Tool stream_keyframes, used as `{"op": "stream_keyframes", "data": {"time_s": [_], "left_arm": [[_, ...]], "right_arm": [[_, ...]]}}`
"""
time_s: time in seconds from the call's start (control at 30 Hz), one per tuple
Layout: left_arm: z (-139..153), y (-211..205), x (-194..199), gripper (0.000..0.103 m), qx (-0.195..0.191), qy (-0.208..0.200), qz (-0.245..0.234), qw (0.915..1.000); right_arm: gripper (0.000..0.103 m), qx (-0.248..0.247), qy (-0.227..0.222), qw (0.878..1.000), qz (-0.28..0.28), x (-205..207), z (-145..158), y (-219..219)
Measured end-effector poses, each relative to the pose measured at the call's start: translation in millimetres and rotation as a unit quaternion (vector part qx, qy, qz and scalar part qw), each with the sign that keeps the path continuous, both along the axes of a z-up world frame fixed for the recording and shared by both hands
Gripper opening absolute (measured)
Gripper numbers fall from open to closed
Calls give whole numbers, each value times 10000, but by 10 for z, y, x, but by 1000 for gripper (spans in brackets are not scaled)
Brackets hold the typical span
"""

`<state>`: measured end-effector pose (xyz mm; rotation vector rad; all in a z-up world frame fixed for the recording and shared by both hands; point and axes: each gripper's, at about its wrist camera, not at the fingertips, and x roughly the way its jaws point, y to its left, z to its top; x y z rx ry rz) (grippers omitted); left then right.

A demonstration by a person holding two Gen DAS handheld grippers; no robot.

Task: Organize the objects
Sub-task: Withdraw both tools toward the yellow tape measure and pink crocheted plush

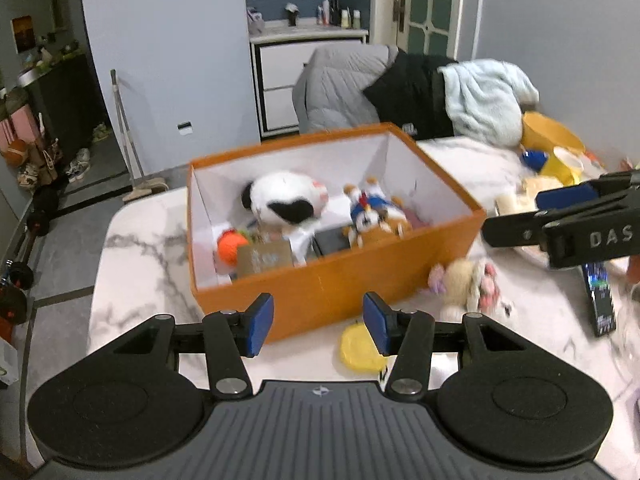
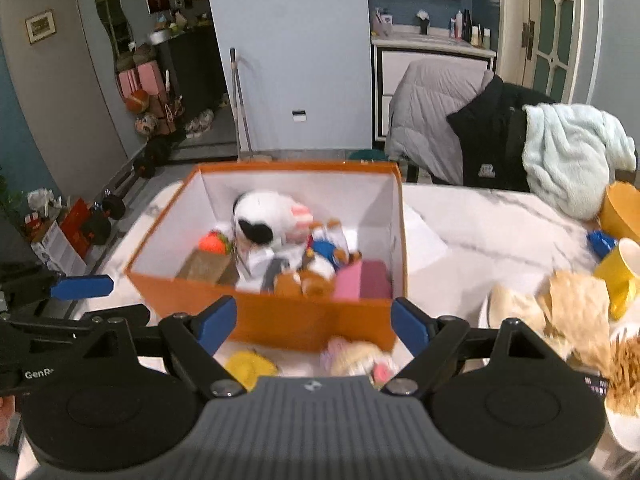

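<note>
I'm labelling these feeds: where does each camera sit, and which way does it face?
Left wrist: on the left hand-held gripper, facing the orange box; the right hand-held gripper shows at the right edge.
Right wrist: on the right gripper, facing the box; the left gripper shows at the left edge.
Shared: box, black-and-white plush, yellow toy.

White raised letters "DAS" stand on the black body of the right gripper (image 1: 560, 216) where it enters the left wrist view from the right; the word is cut off by the frame edge. In the right wrist view, white letters "GenR" show on the black body of the left gripper (image 2: 72, 292) at lower left, also cut off. A small white logo sits on the black jacket (image 2: 486, 148) draped on a chair, too small to read.
</note>
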<state>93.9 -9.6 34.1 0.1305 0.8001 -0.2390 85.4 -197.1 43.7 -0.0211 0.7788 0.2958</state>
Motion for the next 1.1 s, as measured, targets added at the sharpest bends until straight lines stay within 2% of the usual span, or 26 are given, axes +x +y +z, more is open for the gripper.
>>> {"op": "stream_keyframes", "data": {"time_s": [0.33, 0.53, 0.63, 0.7, 0.73, 0.83, 0.97, 1.1], "left_arm": [[-407, -23, -67, 61, -110, 286, -95, 9995], [-517, -70, -30, 64, 31, 366, -240, 9990], [-599, -80, 6, 65, -88, 402, -214, 9989], [-676, -60, 2, 66, -220, 427, -197, 9987], [-720, -62, 4, 69, -225, 470, -186, 9985], [-822, -90, 42, 70, -169, 561, -127, 9982], [-897, -152, 84, 70, -233, 592, -126, 9979], [-977, -285, 98, 71, -88, 529, -279, 9982]], "right_arm": [[85, 122, 263, 9996, 12, -206, -277, -126], [85, -14, 242, 9997, -59, -161, -334, -108], [86, 81, 280, 9995, -108, -129, -352, -129], [91, 196, 334, 9991, -155, -117, -388, -154], [91, 259, 355, 9989, -189, -119, -408, -166], [91, 329, 518, 9979, -206, -99, -496, -200], [91, 200, 552, 9978, -304, -68, -607, -255], [91, 138, 591, 9975, -350, -24, -747, -304]]}}
